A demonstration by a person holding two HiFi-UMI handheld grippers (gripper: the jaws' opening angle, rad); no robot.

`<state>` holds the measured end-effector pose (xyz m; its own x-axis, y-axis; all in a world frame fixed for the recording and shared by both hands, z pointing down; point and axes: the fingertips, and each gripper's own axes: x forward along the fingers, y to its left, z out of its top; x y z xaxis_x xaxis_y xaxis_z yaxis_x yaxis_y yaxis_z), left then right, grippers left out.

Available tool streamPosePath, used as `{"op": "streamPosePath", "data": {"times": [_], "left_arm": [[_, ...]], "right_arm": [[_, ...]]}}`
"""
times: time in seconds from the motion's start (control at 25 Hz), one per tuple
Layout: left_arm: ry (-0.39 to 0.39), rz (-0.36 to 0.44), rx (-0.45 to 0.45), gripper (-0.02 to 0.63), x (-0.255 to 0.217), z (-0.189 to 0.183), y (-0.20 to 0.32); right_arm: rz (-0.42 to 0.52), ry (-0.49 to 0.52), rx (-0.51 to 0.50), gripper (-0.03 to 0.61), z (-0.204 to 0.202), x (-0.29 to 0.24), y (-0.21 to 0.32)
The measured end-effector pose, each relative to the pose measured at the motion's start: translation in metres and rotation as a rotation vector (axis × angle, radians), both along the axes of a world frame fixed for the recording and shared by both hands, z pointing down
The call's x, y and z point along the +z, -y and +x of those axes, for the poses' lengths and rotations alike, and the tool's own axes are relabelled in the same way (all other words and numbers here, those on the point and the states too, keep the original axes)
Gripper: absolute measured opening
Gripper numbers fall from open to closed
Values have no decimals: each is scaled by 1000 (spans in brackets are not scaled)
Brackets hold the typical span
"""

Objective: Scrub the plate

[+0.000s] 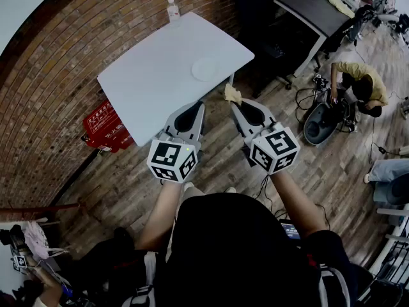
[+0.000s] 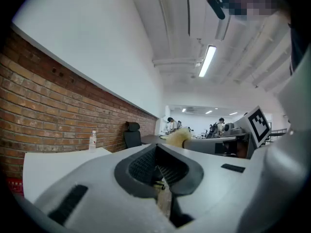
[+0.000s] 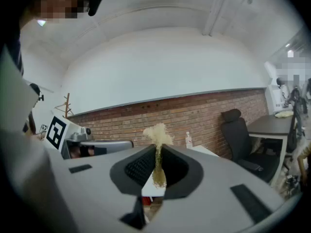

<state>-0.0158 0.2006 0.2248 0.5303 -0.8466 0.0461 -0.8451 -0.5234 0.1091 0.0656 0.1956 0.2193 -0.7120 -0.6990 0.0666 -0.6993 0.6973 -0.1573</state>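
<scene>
The white plate (image 1: 206,69) is laid flat near the right edge of the white table (image 1: 144,75), well apart from both grippers, which are held level short of the table, so scrubbing is judged not yet begun. A yellowish scrubbing pad (image 1: 232,94) is pinched in the right gripper (image 1: 238,105) with its tuft left proud of the tips, presumably for pressing on the plate, while the left gripper (image 1: 197,107) is kept with its jaws drawn together on nothing. The plate is shown by the head view alone, whereas the pad's strip squeezed between the pads is made plain only in the right gripper view.
</scene>
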Motion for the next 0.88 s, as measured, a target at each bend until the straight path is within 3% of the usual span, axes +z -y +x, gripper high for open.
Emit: {"op": "streamPosePath", "data": {"times": [0.88], "left_arm": [[-18, -6, -19, 18, -3, 15, -15]], "right_arm": [[-4, 29, -15, 41, 16, 0, -14]]}}
